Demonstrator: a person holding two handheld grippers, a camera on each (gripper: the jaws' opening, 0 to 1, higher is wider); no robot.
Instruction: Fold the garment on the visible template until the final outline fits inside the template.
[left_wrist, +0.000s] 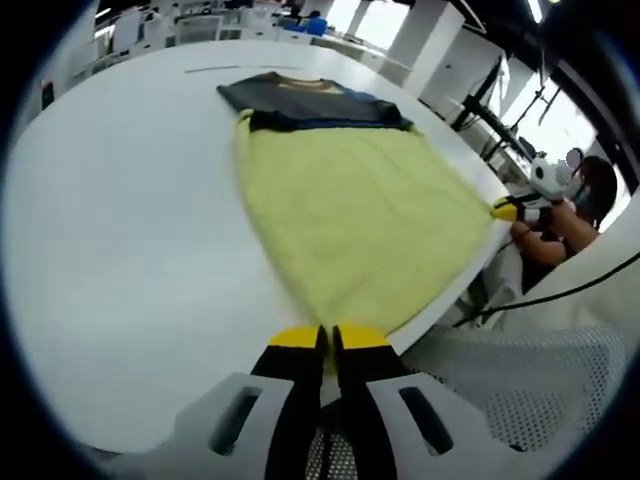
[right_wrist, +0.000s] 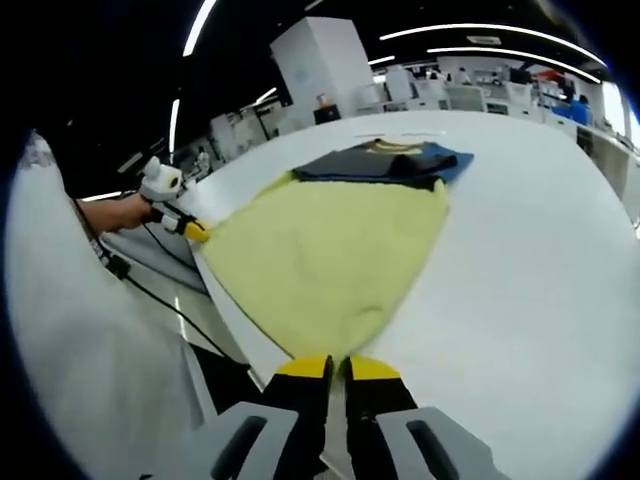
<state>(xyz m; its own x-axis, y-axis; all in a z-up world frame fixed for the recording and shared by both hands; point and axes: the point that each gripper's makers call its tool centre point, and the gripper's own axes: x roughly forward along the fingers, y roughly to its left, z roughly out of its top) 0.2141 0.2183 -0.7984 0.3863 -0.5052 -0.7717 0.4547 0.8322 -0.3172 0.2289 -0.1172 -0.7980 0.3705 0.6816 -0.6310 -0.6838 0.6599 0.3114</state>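
Garment (left_wrist: 350, 215) spread on the white counter (left_wrist: 130, 250): yellow-green body toward the near edge, dark top part (left_wrist: 310, 100) at the far end.

Left gripper view. Left tool (left_wrist: 328, 338) has its yellow-tipped jaws closed together on the near hem corner of the yellow cloth, at the counter's edge. The right tool (left_wrist: 507, 209) shows at the right, its yellow tip at the hem's other corner, a hand behind it. Cloth between the two corners looks fairly taut and flat. No template outline is readable under the garment here.

Right gripper view. Right tool (right_wrist: 337, 368) likewise has jaws pressed shut on the hem at the near edge. The left tool (right_wrist: 190, 230) comes in from the left at the far corner of the hem, held by a hand (right_wrist: 120, 212).

Judgement on the step: both corners appear pinched for lifting the hem and carrying it over toward the dark end. To do it well, raise both tools together at even height, keep the hem tight between them, and lay the edge down square so the fold line runs straight across.

Difference between views: the left gripper view shows a white mesh chair back (left_wrist: 520, 380) and the person seated beyond the counter's edge; the right gripper view shows a cable (right_wrist: 160, 300) hanging down beside the counter, and more bare counter to the garment's right.
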